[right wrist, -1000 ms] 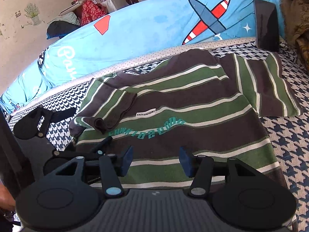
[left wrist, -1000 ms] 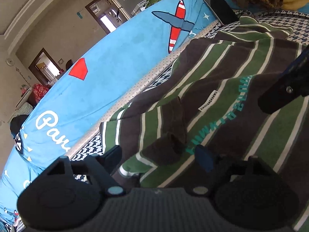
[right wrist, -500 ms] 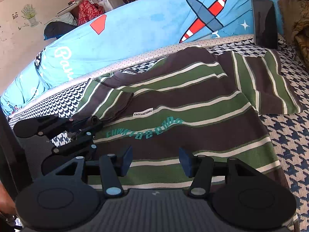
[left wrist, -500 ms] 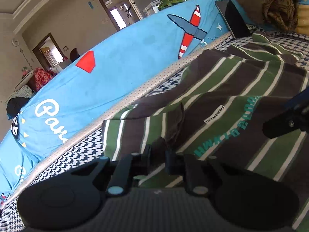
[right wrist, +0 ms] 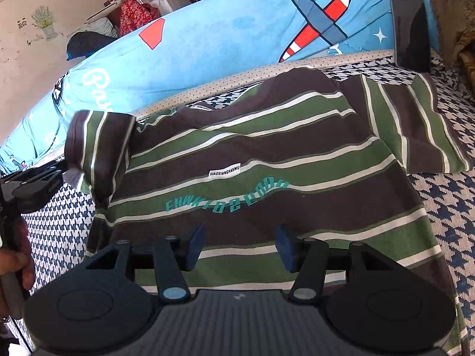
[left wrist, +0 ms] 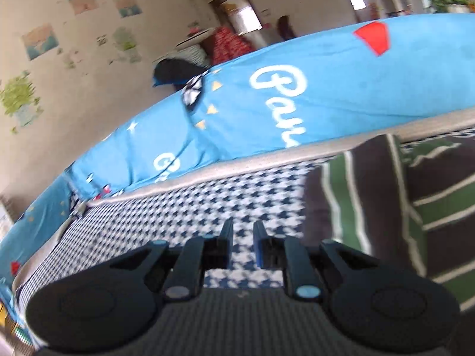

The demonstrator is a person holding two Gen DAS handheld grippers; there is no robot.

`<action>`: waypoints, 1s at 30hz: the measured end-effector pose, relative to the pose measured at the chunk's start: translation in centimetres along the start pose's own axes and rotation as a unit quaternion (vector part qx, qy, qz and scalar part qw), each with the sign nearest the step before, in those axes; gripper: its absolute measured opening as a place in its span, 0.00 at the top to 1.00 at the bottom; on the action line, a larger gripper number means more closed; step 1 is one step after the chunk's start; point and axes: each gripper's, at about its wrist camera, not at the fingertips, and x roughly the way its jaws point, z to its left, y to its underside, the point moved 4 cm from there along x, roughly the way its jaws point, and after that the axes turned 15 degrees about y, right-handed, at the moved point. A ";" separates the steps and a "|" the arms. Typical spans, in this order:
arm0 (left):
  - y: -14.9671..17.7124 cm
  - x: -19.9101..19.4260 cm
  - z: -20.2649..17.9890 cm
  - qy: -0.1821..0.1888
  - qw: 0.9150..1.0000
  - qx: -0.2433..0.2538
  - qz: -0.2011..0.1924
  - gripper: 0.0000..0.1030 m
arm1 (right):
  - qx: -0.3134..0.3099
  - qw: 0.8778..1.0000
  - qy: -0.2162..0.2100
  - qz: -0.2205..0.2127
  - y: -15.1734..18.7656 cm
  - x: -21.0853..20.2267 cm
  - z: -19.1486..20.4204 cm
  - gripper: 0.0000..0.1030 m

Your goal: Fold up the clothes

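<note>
On the far left of the right wrist view, the left tongs sit beside the lifted left sleeve. From the left wrist view the jaws are nearly together with only houndstooth bed cover showing between them, so whether they grip cloth I cannot tell. Across the middle, the striped shirt lies face up on the bed, both sleeves spread out. Nearest, the right tongs hover half open over the hem, holding nothing. Judging by this, folding has barely begun: 2 sleeves and the body remain.
</note>
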 end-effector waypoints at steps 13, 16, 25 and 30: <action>0.7 0.0 2.0 0.145 0.986 -0.081 0.016 0.37 | -0.021 1.000 -0.010 0.005 0.5 0.5 2.1 0.50; 0.6 0.7 1.6 0.183 0.979 -0.092 0.021 0.37 | -0.032 0.999 -0.010 0.003 0.7 0.6 2.5 0.50; 0.4 4.0 0.8 0.218 0.968 -0.115 0.043 0.37 | -0.035 0.999 -0.011 0.004 0.8 0.6 2.6 0.50; -0.1 4.8 -0.4 0.234 0.965 -0.105 0.055 0.37 | -0.035 0.999 -0.011 0.005 0.7 0.7 2.6 0.50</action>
